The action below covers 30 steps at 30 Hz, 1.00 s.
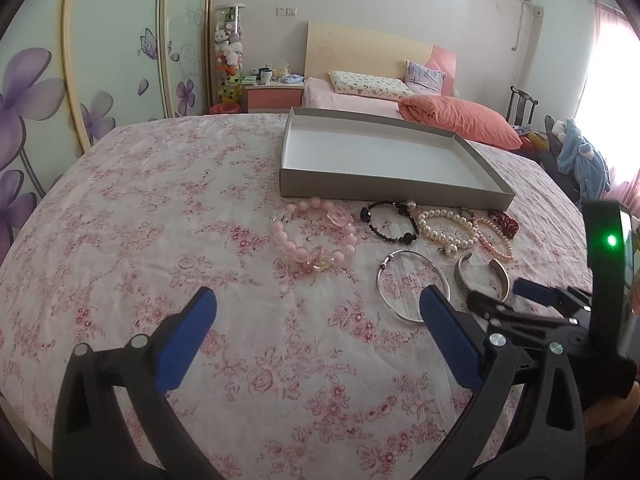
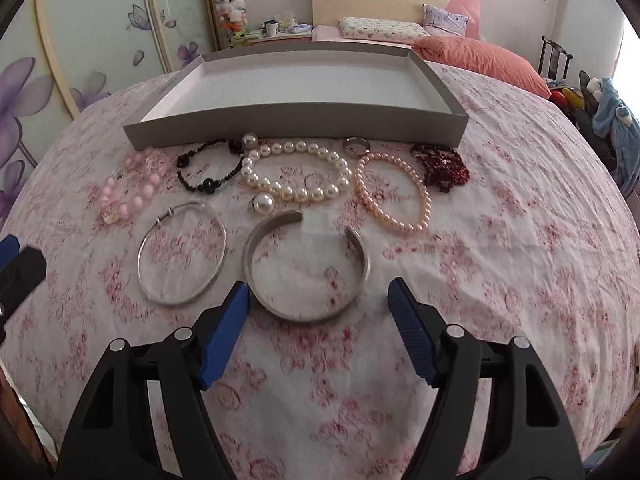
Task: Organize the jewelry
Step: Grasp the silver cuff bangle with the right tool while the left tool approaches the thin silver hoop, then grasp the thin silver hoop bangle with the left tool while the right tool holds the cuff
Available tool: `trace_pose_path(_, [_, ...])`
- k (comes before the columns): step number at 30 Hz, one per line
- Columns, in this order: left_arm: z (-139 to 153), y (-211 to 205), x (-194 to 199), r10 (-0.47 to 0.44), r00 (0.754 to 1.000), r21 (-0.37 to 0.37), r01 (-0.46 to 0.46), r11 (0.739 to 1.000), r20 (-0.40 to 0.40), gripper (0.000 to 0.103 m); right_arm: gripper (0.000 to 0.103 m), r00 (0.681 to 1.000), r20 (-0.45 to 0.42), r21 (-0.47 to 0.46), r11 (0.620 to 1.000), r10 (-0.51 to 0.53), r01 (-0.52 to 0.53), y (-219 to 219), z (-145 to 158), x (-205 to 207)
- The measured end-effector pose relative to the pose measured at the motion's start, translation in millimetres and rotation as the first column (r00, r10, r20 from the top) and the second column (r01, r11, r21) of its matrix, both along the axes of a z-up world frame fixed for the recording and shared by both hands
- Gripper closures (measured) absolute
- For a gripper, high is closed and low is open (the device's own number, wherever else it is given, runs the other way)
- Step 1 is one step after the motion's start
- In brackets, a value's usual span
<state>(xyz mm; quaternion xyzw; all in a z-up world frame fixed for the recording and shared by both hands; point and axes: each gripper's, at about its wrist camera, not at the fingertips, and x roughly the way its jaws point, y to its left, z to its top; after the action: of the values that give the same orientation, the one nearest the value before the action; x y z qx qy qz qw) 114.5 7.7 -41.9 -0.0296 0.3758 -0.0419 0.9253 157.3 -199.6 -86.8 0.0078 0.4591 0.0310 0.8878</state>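
Note:
Jewelry lies on a floral cloth in front of an empty grey tray [image 2: 296, 124]. A wide silver cuff [image 2: 304, 314] is nearest, with my right gripper [image 2: 318, 294] open just behind it, one blue pad off each side of its near rim, neither pressing on it. A thin silver bangle [image 2: 180, 300] lies to its left. Behind are a pink bead bracelet [image 2: 136, 196], a black bracelet [image 2: 208, 186], white pearls [image 2: 296, 194], peach pearls [image 2: 400, 222], a dark red bracelet [image 2: 440, 168] and a ring [image 2: 356, 146]. My left gripper [image 1: 318, 296] hovers open over the cloth, empty, near the bangle [image 1: 416, 258].
The cloth-covered surface [image 1: 160, 220] curves away to rounded edges on all sides. A bed with an orange duvet [image 1: 460, 120] stands behind, a flowered wardrobe [image 1: 40, 92] at left, and a chair piled with clothes [image 1: 580, 156] at right.

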Motion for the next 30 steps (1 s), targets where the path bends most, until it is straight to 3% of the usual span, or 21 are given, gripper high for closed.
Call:
trace_pose_path(8, [-6, -9, 10, -0.022, 0.999, 0.019, 0.023, 1.0, -0.038, 0.004, 0.036, 1.0, 0.022, -0.015, 1.0, 0.017, -0.016, 8, 2, -2])
trace_pose_path(18, [-25, -60, 32, -0.124, 0.983, 0.07, 0.135, 0.988, -0.134, 0.004, 0.036, 0.996, 0.021, 0.012, 0.996, -0.086, 0.086, -51, 3, -4])
trace_pose_path(27, [-47, -98, 64, -0.094, 0.972, 0.131, 0.124, 0.984, -0.217, 0.013, 0.036, 0.997, 0.026, 0.054, 0.996, -0.069, 0.067, -62, 5, -5])
trace_pose_path(30, [-49, -100, 69, -0.075, 0.975, 0.128, 0.104, 0.986, -0.21, 0.013, 0.036, 0.998, 0.028, 0.054, 0.997, -0.063, 0.062, -62, 5, -6])
